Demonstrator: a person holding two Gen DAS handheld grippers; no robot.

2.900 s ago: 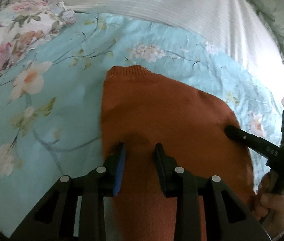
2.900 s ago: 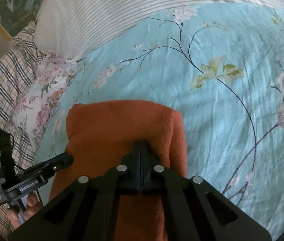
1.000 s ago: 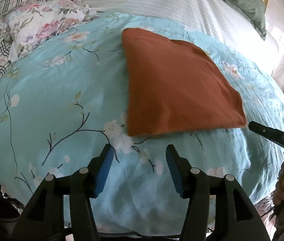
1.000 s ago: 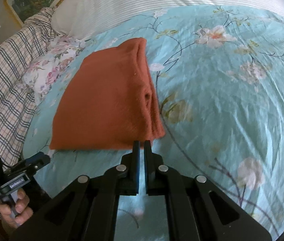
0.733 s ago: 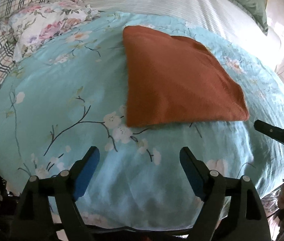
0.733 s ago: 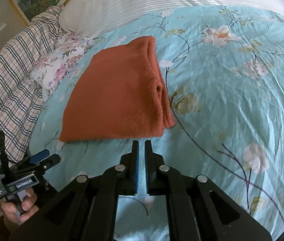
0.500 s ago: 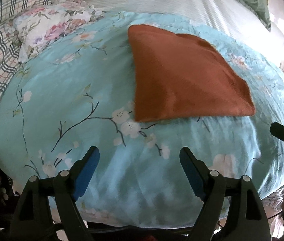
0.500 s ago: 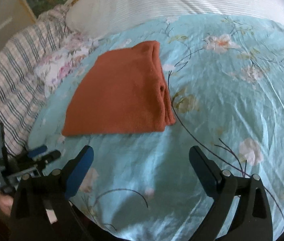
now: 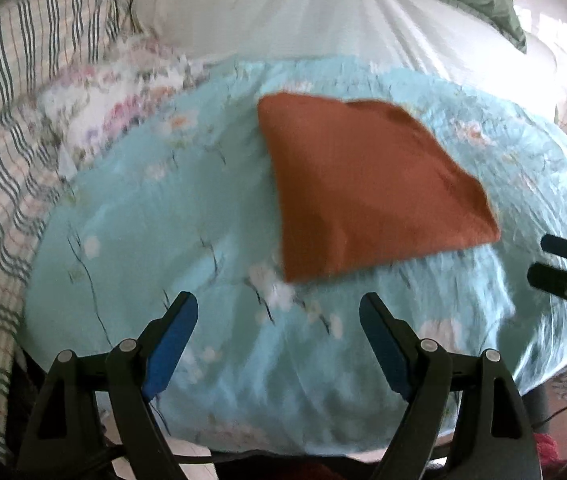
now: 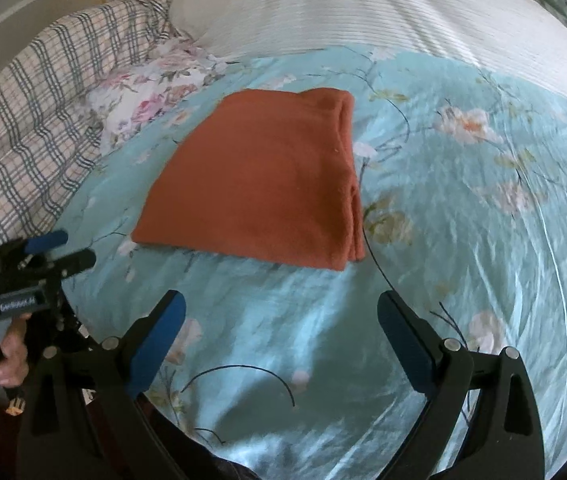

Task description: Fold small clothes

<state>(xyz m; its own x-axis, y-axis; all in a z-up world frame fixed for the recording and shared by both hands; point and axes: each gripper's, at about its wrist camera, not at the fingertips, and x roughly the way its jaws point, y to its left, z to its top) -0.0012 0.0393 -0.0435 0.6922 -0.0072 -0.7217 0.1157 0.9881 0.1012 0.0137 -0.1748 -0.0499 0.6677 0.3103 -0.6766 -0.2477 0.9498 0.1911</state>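
Bed with aqua floral-print quilt (image 10: 463, 240), white ribbed bedspread (image 10: 363, 8) beyond — one folded rust-orange knit garment (image 10: 267, 176) lies ahead of left gripper (image 9: 279, 340) and right gripper (image 10: 283, 336), both jaws spread wide, empty.

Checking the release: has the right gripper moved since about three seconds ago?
Yes. The right gripper has backed off the folded orange garment toward the floral quilt's near edge, fingers now open.

A rust-orange sweater (image 10: 267, 172) of matt, fuzzy knit cloth lies on a smooth, faintly shiny teal floral sheet (image 10: 463, 240). Beyond are a ribbed white cloth cover (image 10: 363, 8) and woven plaid cloth (image 10: 35, 96).
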